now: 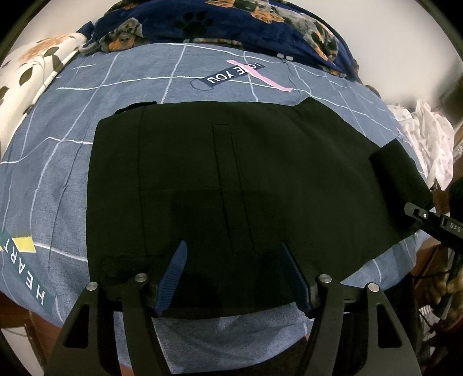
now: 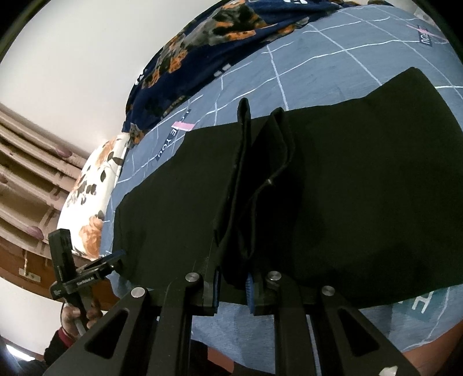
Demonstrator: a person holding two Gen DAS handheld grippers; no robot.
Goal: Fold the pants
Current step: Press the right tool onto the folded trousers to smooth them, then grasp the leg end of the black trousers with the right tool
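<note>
Left wrist view: you are looking down on the black pants lying flat on the bed sheet, with a stitched pocket outline running down the middle of the cloth. Only this view is showing the clothes pile beyond the bed's right edge.
Right wrist view: only here are you seeing the bunched fold of the pants rising between the fingers, plus a hand gripping the other tool's handle at lower left.
Left gripper: its blue ribbed fingers are standing apart over the near hem, with cloth lying between them but not pinched.
Right gripper: its fingers are sitting close together, clamping the gathered fold of the pants.
Edges: the pants' near hem is lying close to the bed's front edge; the left hem is stopping well short of the pillow.
Open room: bare sheet is showing on the left, behind the pants and in a strip in front.
Materials: the pants are matte and smooth; the sheet is blue-grey with white grid lines and printed words; the blanket at the head is a navy fleece with a dog print; the pillow is white with a floral print.
</note>
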